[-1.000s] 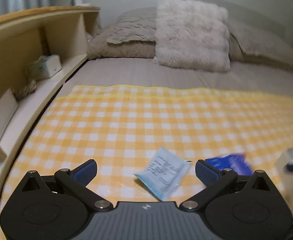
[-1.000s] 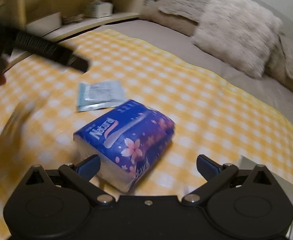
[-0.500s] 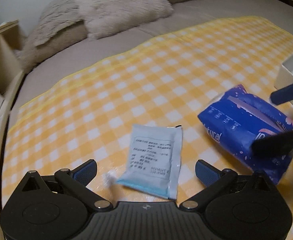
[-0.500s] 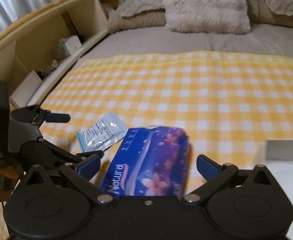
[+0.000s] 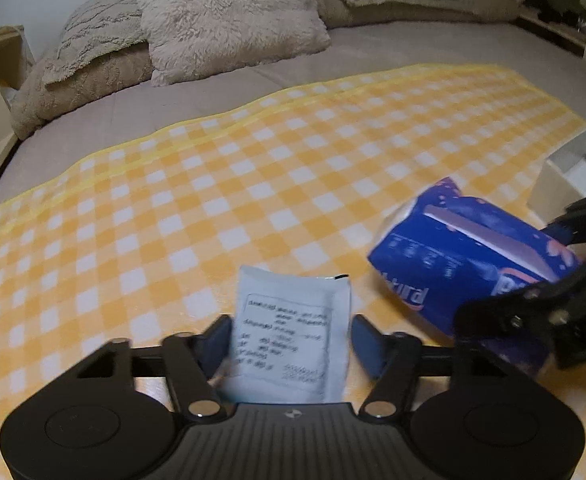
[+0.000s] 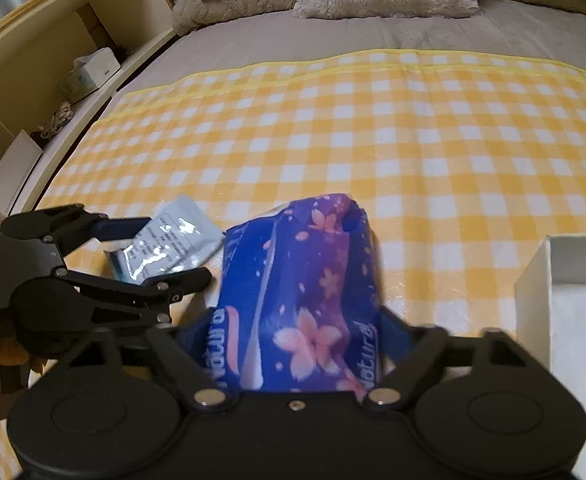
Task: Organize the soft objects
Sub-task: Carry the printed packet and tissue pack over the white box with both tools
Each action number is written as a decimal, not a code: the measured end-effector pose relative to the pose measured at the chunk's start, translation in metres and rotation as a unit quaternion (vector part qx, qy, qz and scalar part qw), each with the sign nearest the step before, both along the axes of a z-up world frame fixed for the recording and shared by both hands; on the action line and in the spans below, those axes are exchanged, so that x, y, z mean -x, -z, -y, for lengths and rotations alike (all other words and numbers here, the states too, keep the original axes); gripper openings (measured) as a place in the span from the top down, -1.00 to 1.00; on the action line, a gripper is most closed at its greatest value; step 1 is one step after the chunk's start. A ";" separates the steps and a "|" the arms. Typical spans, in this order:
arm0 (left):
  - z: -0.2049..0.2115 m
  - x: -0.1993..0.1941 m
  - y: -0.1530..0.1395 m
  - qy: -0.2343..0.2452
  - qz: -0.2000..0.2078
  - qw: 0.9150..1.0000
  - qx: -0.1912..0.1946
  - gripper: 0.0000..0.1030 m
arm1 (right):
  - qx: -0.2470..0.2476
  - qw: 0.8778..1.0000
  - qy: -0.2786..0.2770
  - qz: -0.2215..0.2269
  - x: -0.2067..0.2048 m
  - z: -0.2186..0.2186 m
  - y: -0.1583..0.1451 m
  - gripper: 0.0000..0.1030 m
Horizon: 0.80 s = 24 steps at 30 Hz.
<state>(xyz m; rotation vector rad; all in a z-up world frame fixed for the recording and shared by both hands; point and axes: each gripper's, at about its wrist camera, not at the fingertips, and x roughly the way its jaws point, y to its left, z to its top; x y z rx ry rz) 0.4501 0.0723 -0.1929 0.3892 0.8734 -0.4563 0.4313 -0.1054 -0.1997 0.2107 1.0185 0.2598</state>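
A blue tissue pack [image 6: 301,304] with pink blossoms sits between my right gripper's [image 6: 297,332] fingers, which press its sides; it also shows in the left wrist view [image 5: 465,264]. A pale blue flat sachet [image 5: 289,332] with printed text lies on the yellow checked cloth between my left gripper's [image 5: 291,338] fingers, which have closed in on its edges. In the right wrist view the sachet [image 6: 169,240] lies between the left gripper's [image 6: 153,248] fingers. The tissue pack is tilted up off the cloth.
A white open box [image 6: 565,292] stands at the right on the cloth, also in the left wrist view [image 5: 573,168]. Fluffy pillows [image 5: 229,16] lie at the head of the bed. A wooden shelf [image 6: 53,60] with a tissue box runs along the left.
Both grippers have narrowed from wide open: the right onto the tissue pack, which is now lifted and tilted, the left around the sachet.
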 end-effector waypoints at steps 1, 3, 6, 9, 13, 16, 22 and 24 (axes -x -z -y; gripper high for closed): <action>0.000 0.002 0.000 -0.001 -0.001 1.000 0.007 -0.17 | 0.001 1.000 -0.002 0.000 0.000 0.002 -0.001 -0.42; 0.000 0.007 -0.001 -0.007 0.001 1.000 0.011 -0.12 | 0.001 1.000 -0.007 0.001 0.001 0.004 -0.003 -0.27; 0.001 0.011 -0.002 -0.020 0.000 1.000 0.015 -0.06 | 0.007 1.000 -0.012 0.005 0.003 0.007 -0.008 -0.13; 0.004 0.017 -0.004 -0.035 -0.001 0.999 0.013 0.00 | 0.008 1.000 -0.014 0.009 0.006 0.011 -0.014 -0.04; 0.006 0.025 -0.009 -0.055 -0.003 0.998 0.016 0.11 | 0.013 0.999 -0.018 0.023 0.011 0.015 -0.025 0.00; 0.005 0.034 -0.013 -0.067 0.001 0.998 0.017 0.11 | 0.015 0.999 -0.021 0.036 0.018 0.018 -0.035 0.00; 0.002 0.057 -0.039 -0.093 0.022 0.994 0.045 0.12 | 0.017 0.997 -0.023 0.065 0.036 0.029 -0.060 0.01; 0.001 0.064 -0.052 -0.102 0.032 0.993 0.058 0.12 | 0.017 0.997 -0.022 0.075 0.042 0.034 -0.069 0.01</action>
